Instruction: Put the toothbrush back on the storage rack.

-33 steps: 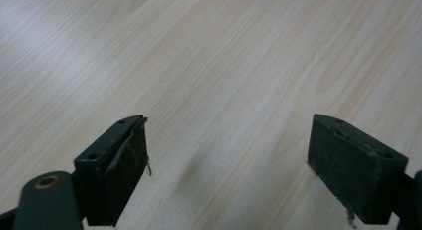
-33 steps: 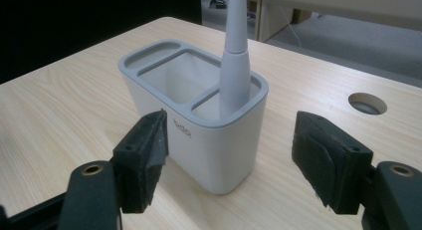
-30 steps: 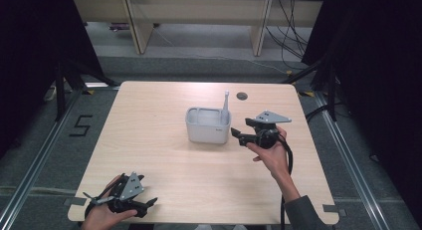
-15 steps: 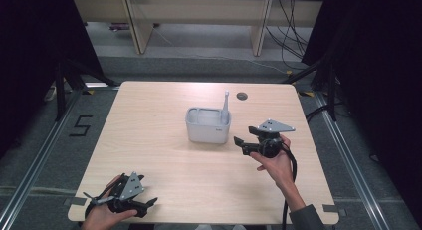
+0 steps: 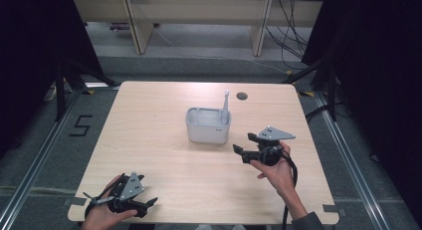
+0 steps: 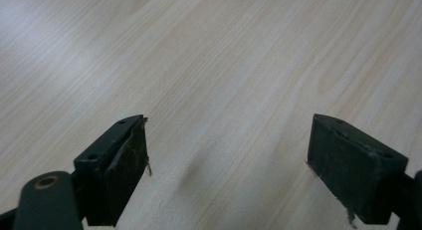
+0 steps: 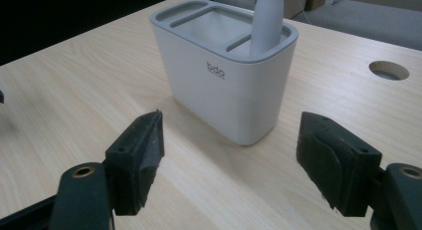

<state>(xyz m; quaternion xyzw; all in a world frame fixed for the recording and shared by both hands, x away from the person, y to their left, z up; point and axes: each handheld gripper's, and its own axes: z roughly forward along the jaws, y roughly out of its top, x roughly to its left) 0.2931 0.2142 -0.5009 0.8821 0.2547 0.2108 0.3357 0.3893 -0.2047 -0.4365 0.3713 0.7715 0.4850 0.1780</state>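
A white holder [image 5: 208, 128] with a grey rim and three compartments stands at the table's middle. A slim white stick [image 5: 225, 106] rises from its right-hand compartment. In the right gripper view the holder [image 7: 224, 85] is just ahead, with the stick [image 7: 266, 21] upright in it. My right gripper [image 5: 245, 144] hovers to the right of the holder, apart from it and pointing left; its jaws have just been opening, and nothing is between them [image 7: 231, 160]. At the near left corner my left gripper [image 5: 147, 192] rests low, open over bare wood [image 6: 226, 160].
The light wooden table [image 5: 149, 120] has a round cable hole [image 5: 242, 96] behind the holder, also seen as a hole [image 7: 388, 70] in the right gripper view. Dark floor with rails surrounds the table, and a shelf unit stands beyond its far edge.
My right gripper has drawn back from the holder toward the near right and sunk a little. The left gripper has stayed where it was.
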